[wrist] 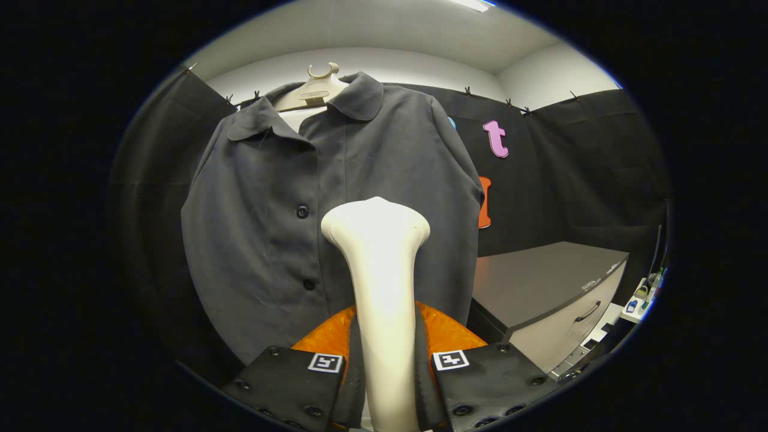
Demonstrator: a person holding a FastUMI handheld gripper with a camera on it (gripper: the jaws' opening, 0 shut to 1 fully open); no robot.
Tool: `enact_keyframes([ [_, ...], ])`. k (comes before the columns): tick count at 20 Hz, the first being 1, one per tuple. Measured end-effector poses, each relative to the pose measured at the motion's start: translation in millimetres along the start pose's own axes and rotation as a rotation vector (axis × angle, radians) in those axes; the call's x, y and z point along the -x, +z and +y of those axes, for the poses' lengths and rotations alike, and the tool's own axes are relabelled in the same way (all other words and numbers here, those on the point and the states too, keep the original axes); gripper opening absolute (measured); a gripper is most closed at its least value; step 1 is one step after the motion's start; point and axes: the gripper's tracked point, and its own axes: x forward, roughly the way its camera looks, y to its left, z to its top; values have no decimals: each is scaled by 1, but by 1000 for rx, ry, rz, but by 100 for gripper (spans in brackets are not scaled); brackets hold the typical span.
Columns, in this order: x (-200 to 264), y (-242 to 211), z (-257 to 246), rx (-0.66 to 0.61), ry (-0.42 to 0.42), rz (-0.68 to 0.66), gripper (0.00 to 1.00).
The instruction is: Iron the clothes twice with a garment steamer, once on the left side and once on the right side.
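Clamping the garment steamer (378, 288) between both fingers, the gripper (387, 360) is aiming its head at the hanging shirt (270, 240) toward 12 o'clock; neither side's pass looks finished yet, I judge.

**What your rig looks like up close**

So your hand-held gripper (384, 360) is a two-tone thing. You've got two black finger blocks at the bottom, flat-faced with a matte finish, each dotted with round black screw heads along the edges and corners. Each block carries a small white square tag printed with a black pattern, stuck on its inner top corner. Further forward your fingers (447, 333) turn bright orange, with a fine textured surface that looks 3D-printed.
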Motion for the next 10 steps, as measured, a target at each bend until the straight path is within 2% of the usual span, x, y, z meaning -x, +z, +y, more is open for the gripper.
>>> enact_keyframes([
  [10,14,-67,-15,-20,-29,125,41],
])
